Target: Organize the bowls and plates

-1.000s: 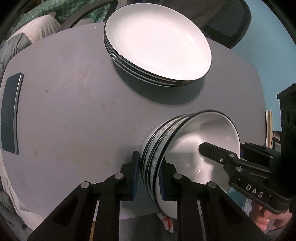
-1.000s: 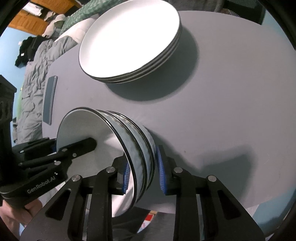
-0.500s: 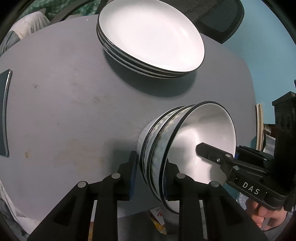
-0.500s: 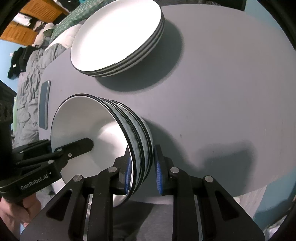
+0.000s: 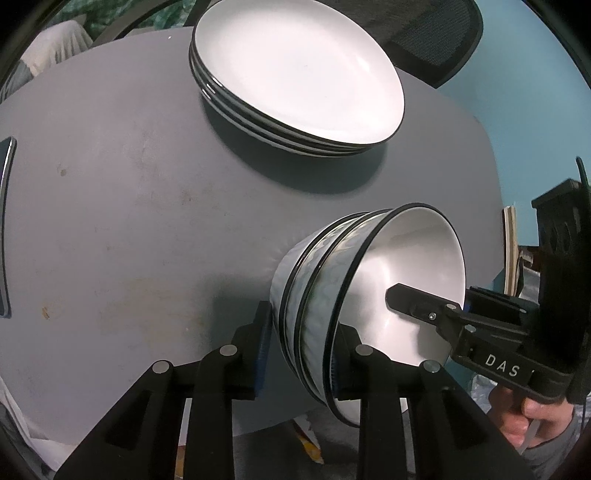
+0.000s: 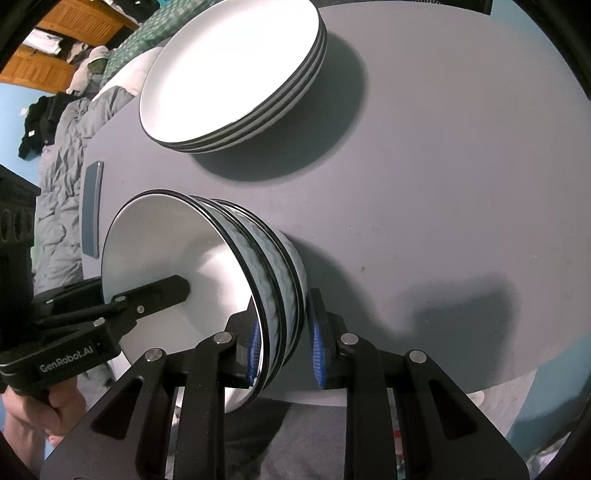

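A stack of nested white bowls (image 5: 332,280) with black rims is held tilted on its side above the near edge of the grey table (image 5: 129,206). My left gripper (image 5: 299,347) is shut on the stack's rim from one side. My right gripper (image 6: 284,347) is shut on the rim from the opposite side; it also shows in the left wrist view (image 5: 436,310). The bowls also show in the right wrist view (image 6: 258,266). A stack of white plates (image 5: 295,70) sits on the table beyond, also in the right wrist view (image 6: 229,70).
A dark flat phone (image 6: 92,210) lies near the table's left edge. A black mesh chair (image 5: 424,33) stands behind the plates. A bed with grey bedding (image 6: 62,147) is to the left. The table edge is just below the bowls.
Both grippers have lifted the bowl stack and carried it forward toward the plates; the plates now appear larger and closer. Both grips are unchanged.
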### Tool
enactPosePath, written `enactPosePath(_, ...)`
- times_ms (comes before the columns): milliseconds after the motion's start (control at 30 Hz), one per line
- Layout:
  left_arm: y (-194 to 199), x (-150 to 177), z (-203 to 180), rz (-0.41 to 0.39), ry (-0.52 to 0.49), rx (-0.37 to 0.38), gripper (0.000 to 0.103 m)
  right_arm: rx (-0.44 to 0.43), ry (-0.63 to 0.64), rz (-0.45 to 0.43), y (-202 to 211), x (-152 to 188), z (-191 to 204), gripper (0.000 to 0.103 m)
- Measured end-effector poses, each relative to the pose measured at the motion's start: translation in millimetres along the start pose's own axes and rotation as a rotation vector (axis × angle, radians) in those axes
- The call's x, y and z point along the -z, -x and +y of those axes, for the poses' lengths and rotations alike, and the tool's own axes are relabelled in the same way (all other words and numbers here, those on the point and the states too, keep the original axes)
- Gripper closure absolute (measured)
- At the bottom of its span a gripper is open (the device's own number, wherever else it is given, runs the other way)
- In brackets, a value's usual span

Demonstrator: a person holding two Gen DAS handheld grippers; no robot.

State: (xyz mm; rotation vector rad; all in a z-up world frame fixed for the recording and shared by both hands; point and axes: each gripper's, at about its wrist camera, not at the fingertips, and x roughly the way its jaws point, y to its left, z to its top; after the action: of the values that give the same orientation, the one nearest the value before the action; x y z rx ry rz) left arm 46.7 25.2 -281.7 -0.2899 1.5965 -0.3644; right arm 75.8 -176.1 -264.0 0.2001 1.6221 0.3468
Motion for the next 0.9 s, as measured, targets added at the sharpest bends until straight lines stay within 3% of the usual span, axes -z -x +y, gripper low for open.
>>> enactPosePath(133,-1,1,-7,-0.003,-0.019,-0.024,0.079,-0.005,-0.011,0.005,1,-1,-2,0.082)
enactPosePath(533,-2,-1,1,0.017,0.047,0.001,0.078,-0.04,-0.023,0.052,-2,-8,-8,0.081)
enactPosePath(767,5,-2,-4,0.019,0.031,-0.071,0.079,-0.023,0.008,0.065,-2,-9,4,0.083)
enactPosePath(900,13,-4,1,0.018,0.062,-0.064,0.08,-0.047,-0.001,0.086,-5,-12,7,0.084)
